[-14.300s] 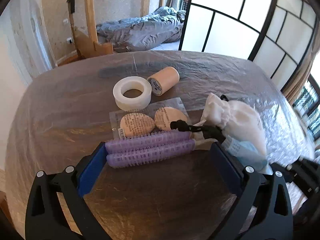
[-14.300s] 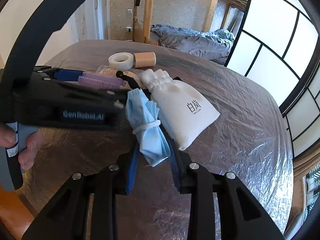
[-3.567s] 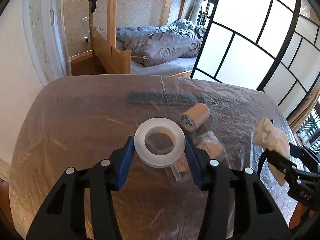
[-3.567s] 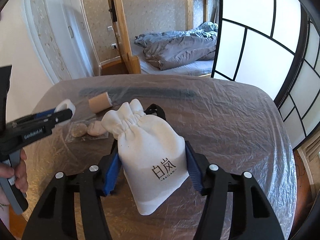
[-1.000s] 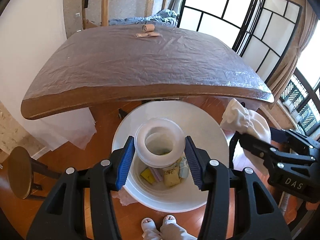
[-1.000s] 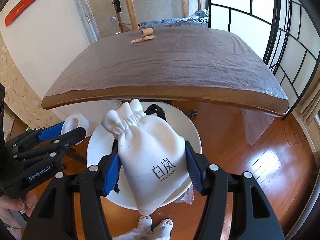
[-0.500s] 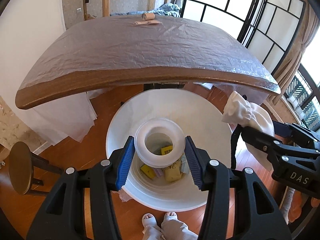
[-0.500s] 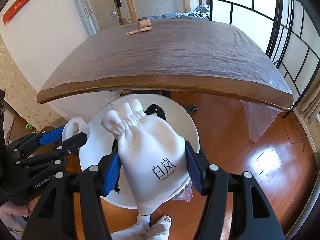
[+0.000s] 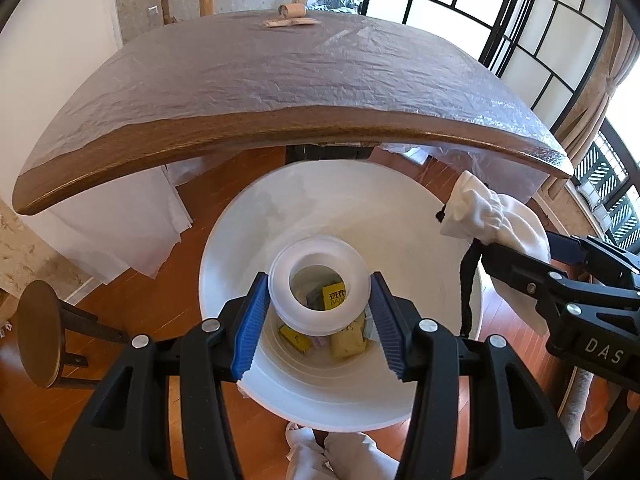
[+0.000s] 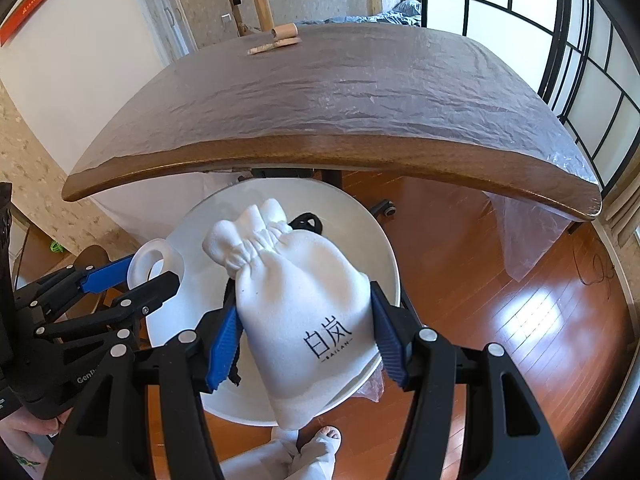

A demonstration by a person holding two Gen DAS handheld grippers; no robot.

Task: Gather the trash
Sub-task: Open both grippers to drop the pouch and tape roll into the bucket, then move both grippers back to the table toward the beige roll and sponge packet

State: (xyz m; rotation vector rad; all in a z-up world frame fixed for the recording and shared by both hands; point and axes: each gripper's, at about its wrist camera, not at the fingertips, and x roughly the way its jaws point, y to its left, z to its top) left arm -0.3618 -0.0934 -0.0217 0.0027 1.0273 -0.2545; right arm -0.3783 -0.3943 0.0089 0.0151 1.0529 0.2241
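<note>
My left gripper is shut on a white roll of tape, held over the mouth of a white round bin on the floor. Yellow packets lie at the bin's bottom. My right gripper is shut on a white drawstring pouch with black lettering, above the same bin. In the left wrist view the pouch and right gripper hang at the bin's right rim. In the right wrist view the tape roll and left gripper sit at the left.
A wooden table under clear plastic film juts over the bin's far side; a tan roll and a flat packet remain at its far end. A round stool stands left. A person's feet are beside the bin.
Both grippers have sunk toward the bin with their loads still held; the bin and table edge look larger and nearer. Neither grip has altered.
</note>
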